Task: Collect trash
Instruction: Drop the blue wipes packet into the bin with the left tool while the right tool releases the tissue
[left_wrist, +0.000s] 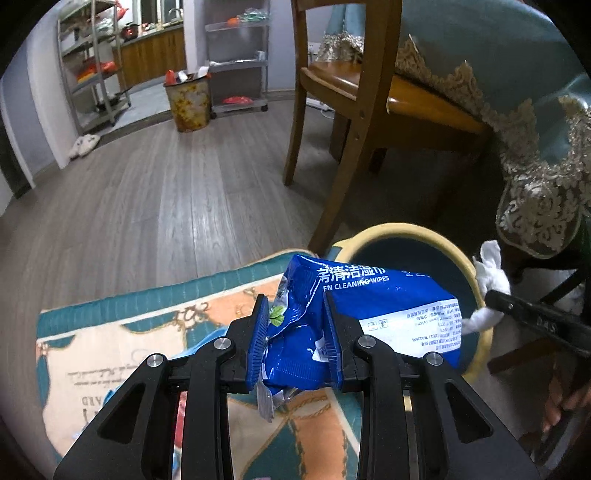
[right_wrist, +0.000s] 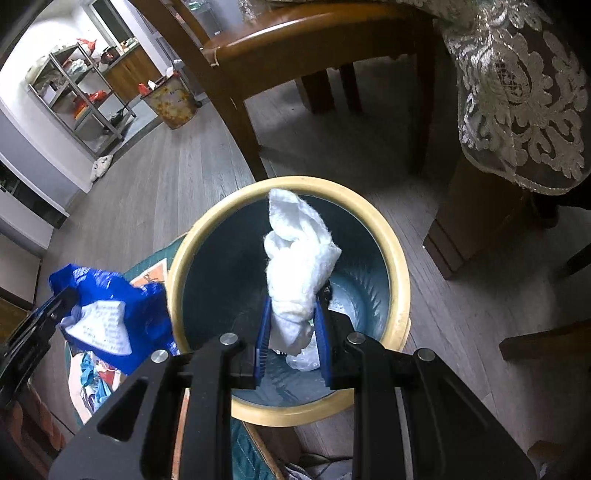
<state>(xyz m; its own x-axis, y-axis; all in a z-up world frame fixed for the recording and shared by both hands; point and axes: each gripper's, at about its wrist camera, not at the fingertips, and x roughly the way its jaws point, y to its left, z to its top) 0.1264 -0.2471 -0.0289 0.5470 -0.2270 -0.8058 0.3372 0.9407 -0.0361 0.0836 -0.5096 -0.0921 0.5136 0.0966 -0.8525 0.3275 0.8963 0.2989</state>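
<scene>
Left gripper (left_wrist: 295, 306) fingers pinch a crinkled blue wipes packet (left_wrist: 369, 306); right gripper (right_wrist: 291, 295) fingers clamp fluffy white tissue (right_wrist: 295, 254) over the round yellow-rimmed bin (right_wrist: 400, 266), packet at its 9 o'clock.

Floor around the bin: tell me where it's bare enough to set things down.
Bare wood floor lies open between the rug and the far patterned bin. Crowded: chair legs behind the yellow-rimmed bin, table leg to its right, litter on the rug.

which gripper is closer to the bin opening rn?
Right. The right gripper holds a white tissue directly over the bin; the left gripper holds the blue wipes pack beside its rim.
</scene>
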